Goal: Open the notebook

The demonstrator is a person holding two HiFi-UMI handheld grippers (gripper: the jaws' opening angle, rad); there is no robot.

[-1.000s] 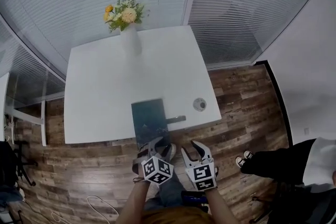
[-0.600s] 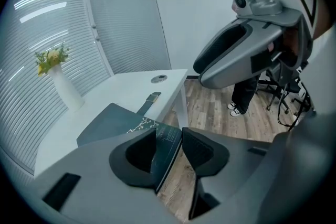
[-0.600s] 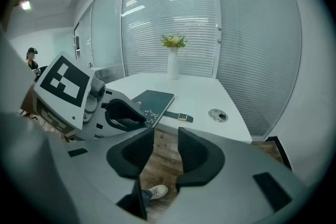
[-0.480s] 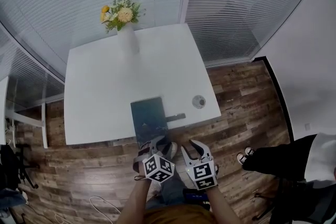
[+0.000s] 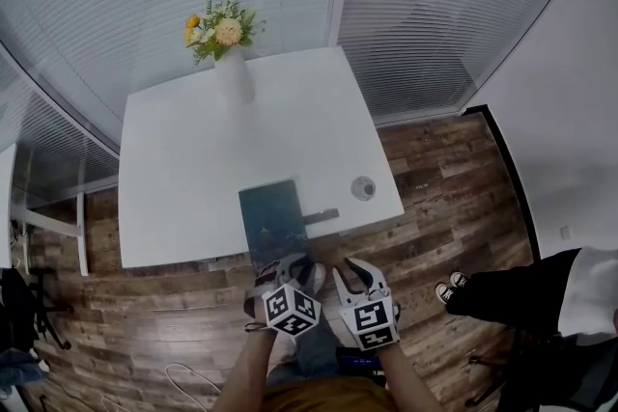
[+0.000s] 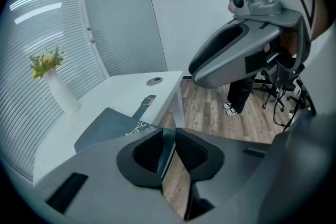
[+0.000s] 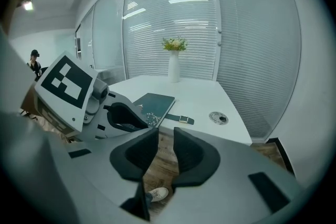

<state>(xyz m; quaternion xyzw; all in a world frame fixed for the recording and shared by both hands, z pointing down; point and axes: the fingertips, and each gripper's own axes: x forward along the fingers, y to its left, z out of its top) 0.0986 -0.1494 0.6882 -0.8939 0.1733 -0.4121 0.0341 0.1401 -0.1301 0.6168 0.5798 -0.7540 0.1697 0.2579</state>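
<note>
A dark teal notebook (image 5: 273, 217) lies closed on the white table (image 5: 193, 169) at its near edge, with a dark strap (image 5: 322, 216) sticking out of its right side. Both grippers hover over the wooden floor just short of that edge. My left gripper (image 5: 294, 263) is below the notebook's near end, and its jaws have just been closing. They stand a narrow gap apart with nothing between them. My right gripper (image 5: 350, 267) is beside it, also just closing, and empty. The notebook (image 6: 107, 123) shows past the left gripper (image 6: 174, 132). The right gripper (image 7: 166, 131) points toward the notebook (image 7: 155, 103) and strap (image 7: 181, 119).
A white vase of yellow flowers (image 5: 232, 63) stands at the table's far edge. A round metal disc (image 5: 363, 188) is set in the table near its right front corner. A person's legs and shoes (image 5: 483, 294) are on the floor to the right. Glass walls with blinds surround the table.
The jaws of both grippers have drawn closer together. The hands stay where they were, just below the table's near edge. The notebook has not moved.
</note>
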